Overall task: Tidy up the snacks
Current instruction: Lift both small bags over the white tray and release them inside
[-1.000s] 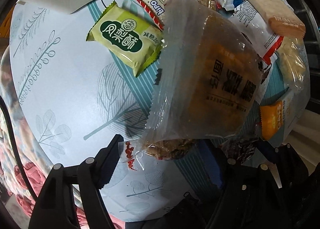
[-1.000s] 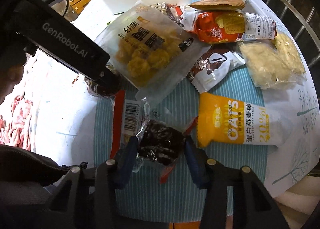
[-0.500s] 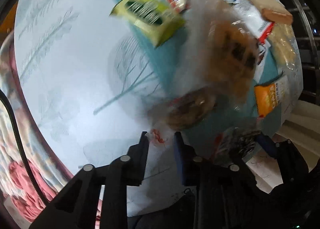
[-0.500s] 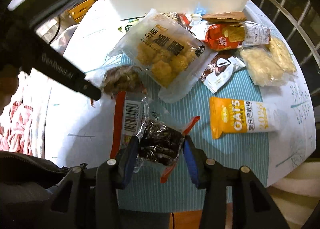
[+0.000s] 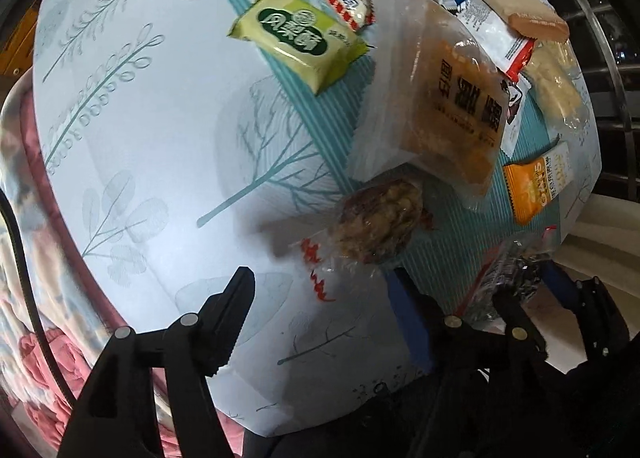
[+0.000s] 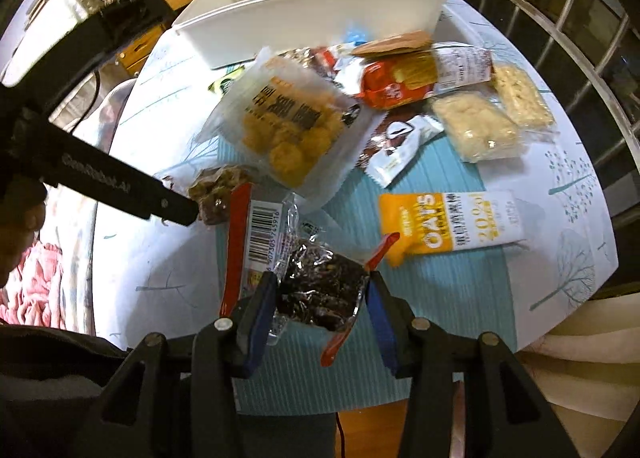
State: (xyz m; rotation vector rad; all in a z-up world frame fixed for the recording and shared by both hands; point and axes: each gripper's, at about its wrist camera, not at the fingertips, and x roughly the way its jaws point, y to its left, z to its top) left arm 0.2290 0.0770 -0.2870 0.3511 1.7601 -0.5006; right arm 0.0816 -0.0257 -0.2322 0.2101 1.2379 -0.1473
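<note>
The right hand-held gripper [image 6: 320,298] is clamped on a dark snack packet [image 6: 320,290] with red edges and a barcode, which is gripped between the blue-padded fingers [image 6: 258,314] above the near edge of the table [image 6: 160,286]. The left hand-held gripper [image 5: 324,302] is seen with its jaws opening; a clear packet of brown nut snack [image 5: 376,226] lies on the table just ahead of them, at 12 o'clock, pressed by neither finger. From the right wrist view, an orange oat bar [image 6: 448,226] lies at 2 o'clock from the held packet, a large clear bag of yellow puffs [image 6: 288,130] at 12 o'clock, and two pale rice-cake packs [image 6: 492,118] at 1 o'clock. A white bin [image 6: 312,6] stands at the far edge, at 12 o'clock. A green pastry packet [image 5: 296,38] lies beside the bin in the left wrist view.
</note>
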